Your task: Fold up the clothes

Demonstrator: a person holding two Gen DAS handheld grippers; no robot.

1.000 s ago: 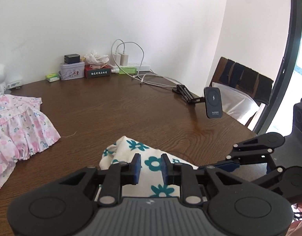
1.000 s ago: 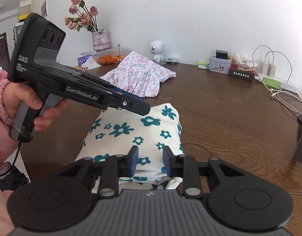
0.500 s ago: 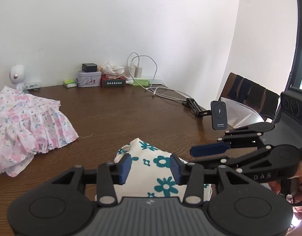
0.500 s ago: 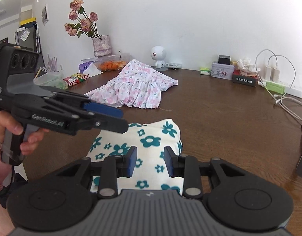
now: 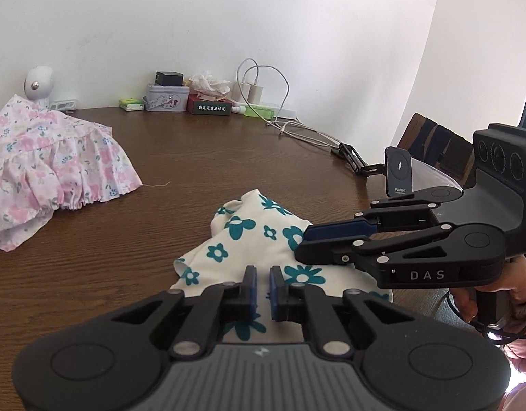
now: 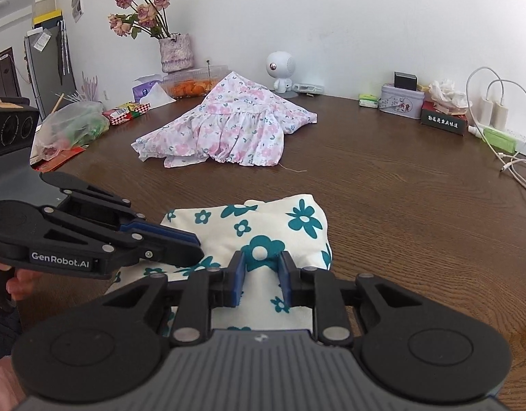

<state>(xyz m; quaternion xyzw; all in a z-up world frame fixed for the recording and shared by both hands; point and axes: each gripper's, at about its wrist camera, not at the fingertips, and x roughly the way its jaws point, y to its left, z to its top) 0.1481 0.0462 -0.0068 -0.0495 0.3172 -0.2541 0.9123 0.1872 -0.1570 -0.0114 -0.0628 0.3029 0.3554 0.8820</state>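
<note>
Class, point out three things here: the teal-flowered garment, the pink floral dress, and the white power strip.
teal-flowered garment [image 6: 290, 226]: right wrist view, upper folded layer.
pink floral dress [image 6: 235, 130]: right wrist view, middle of the skirt.
white power strip [image 5: 286, 112]: left wrist view, its right end.

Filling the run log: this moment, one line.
fold clothes | left tool shut on teal-flower garment | right tool open over it | pink dress heaped

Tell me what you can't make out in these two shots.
- Near edge of the teal-flower cloth: covered by each gripper body, both views.
- Left hand-held gripper: whether it pinches cloth; nearly shut, contact unclear.
- Pink dress: cut off by the left edge, left view.
- Red box lettering: too small, both views.
</note>
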